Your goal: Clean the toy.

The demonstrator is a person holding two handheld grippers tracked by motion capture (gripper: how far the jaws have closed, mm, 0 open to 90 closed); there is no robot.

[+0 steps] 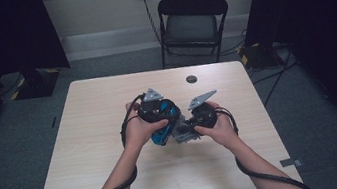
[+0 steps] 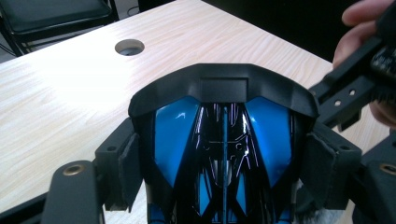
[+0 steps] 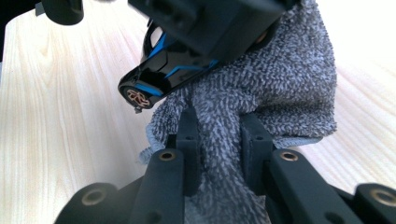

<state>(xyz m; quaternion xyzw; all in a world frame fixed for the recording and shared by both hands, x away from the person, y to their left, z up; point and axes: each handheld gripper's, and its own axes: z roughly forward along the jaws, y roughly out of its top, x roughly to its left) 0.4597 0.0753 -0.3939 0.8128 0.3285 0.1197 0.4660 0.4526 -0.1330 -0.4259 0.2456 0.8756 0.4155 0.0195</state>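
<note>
At frame centre above the bench (image 1: 119,182), the left tool (image 2: 223,154) clamps the glossy, slippery, rigid toy car (image 2: 223,140) by its flanks, while the right tool (image 3: 218,140) pinches the soft grey cloth (image 3: 280,84) beneath it.

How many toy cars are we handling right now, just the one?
1. The blue and black toy car sits clamped between the left tool's pads above the table, with the grey cloth, pinched in the right tool, against it. None other visible.

A pale wood-grain table (image 1: 92,136) with a round cable hole (image 1: 191,79) near its far edge.
</note>
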